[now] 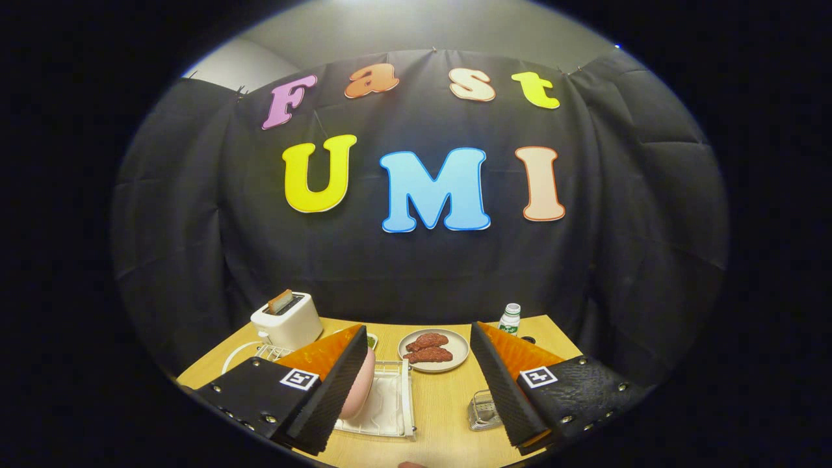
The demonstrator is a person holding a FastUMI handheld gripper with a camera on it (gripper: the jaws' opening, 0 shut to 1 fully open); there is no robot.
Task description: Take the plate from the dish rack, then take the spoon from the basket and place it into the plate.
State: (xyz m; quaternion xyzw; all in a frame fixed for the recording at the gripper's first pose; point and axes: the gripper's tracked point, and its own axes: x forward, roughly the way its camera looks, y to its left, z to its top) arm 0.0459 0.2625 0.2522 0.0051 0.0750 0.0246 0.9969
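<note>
Fingers (344,383) of my gripper (416,390) stood wide apart, holding nothing. Behind my left one, a smooth pink plate (361,390) stood upright in the white wire dish rack (390,406). A clear ribbed basket (482,411) sat beside my right finger on the wooden table (442,403).
</note>
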